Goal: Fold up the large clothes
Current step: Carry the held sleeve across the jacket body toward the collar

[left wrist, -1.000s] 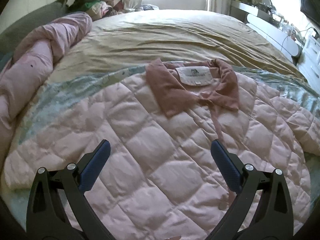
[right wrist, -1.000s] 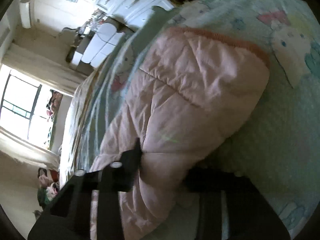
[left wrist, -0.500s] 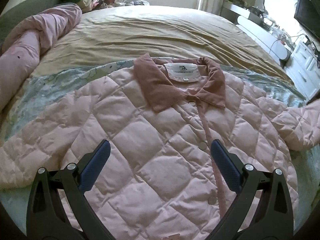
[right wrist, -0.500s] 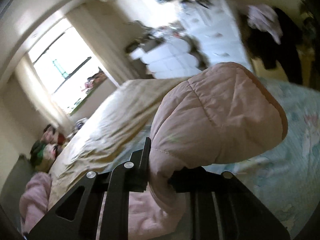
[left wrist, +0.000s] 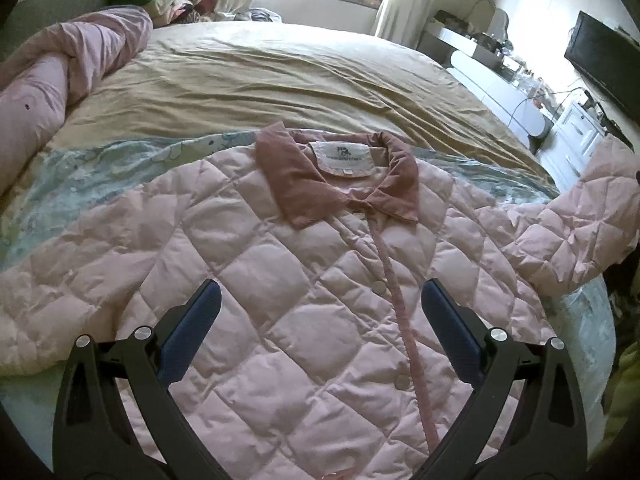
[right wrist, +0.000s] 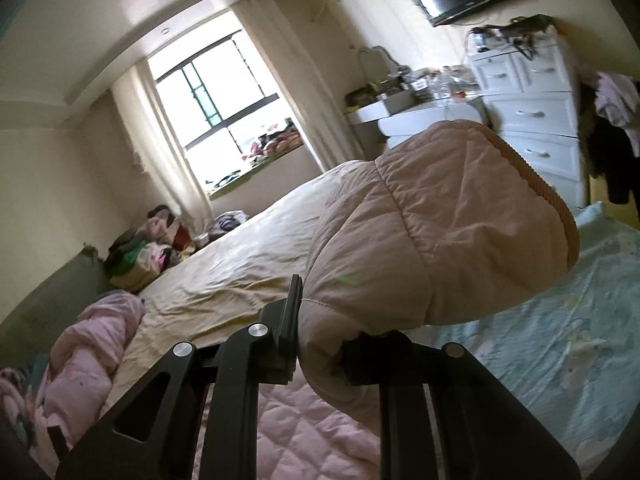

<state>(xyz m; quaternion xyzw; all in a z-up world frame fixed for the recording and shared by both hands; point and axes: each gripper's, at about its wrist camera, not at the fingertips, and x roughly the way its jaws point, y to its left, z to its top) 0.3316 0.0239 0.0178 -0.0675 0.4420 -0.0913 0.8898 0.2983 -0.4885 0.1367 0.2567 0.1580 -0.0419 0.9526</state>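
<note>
Jacket [left wrist: 280, 320] flat — collar [left wrist: 340, 176] toward the window [right wrist: 224, 100].

Left gripper [left wrist: 318, 312] hangs with jaws spread wide, gripping nothing, angled down. Right gripper [right wrist: 324, 320] is clamped on the sleeve [right wrist: 436, 232], lifted up, pointing nearly level.

Bed [left wrist: 280, 76] with tan sheet, pale blue blanket [left wrist: 100, 164] under spread pink quilted jacket [left wrist: 248, 280], rolled pink duvet [left wrist: 52, 76] alongside
</note>
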